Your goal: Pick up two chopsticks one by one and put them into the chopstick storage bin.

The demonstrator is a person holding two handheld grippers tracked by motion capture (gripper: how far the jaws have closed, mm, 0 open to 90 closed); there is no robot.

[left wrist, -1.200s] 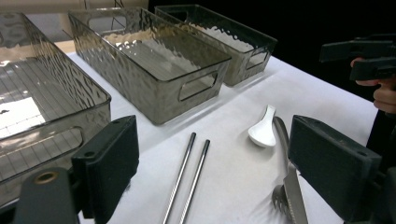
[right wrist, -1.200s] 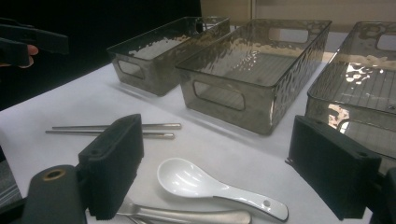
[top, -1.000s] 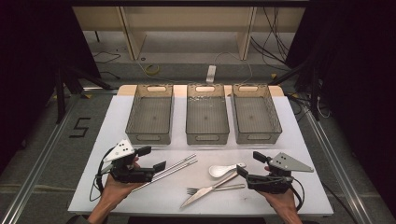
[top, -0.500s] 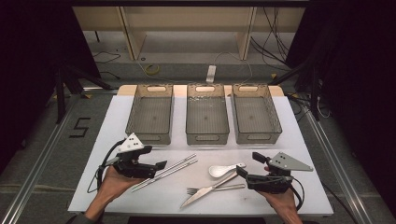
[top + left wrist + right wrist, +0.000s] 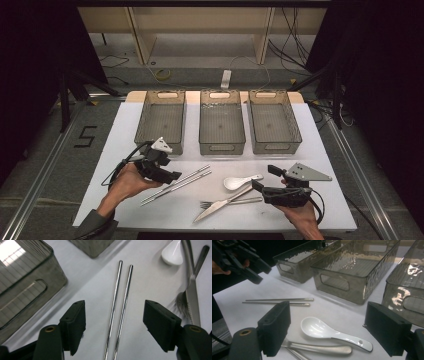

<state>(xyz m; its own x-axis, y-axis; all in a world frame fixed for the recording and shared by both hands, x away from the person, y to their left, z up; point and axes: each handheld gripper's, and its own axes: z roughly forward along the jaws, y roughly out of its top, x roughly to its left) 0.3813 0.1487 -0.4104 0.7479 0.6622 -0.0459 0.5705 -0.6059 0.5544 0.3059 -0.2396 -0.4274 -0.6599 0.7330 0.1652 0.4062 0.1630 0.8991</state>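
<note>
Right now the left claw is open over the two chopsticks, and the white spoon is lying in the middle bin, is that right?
Not quite. The spoon lies on the table in front of the bins, beside the knife, as the high view shows. The rest holds: the left claw is open over the two chopsticks, its jaws just closing in.

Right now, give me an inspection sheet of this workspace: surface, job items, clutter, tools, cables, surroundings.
Surface: white table, bare between items.
Job's things: two metal chopsticks side by side, between the left tool's jaws, untouched.
Clutter: white spoon, knife, fork; three clear bins in a row, nothing in them.
Grippers: left tool jaws have just been closing, not gripping; right tool open over the spoon.
Cables: loose on the floor behind.
Surroundings: dark, shelf frame behind.
</note>
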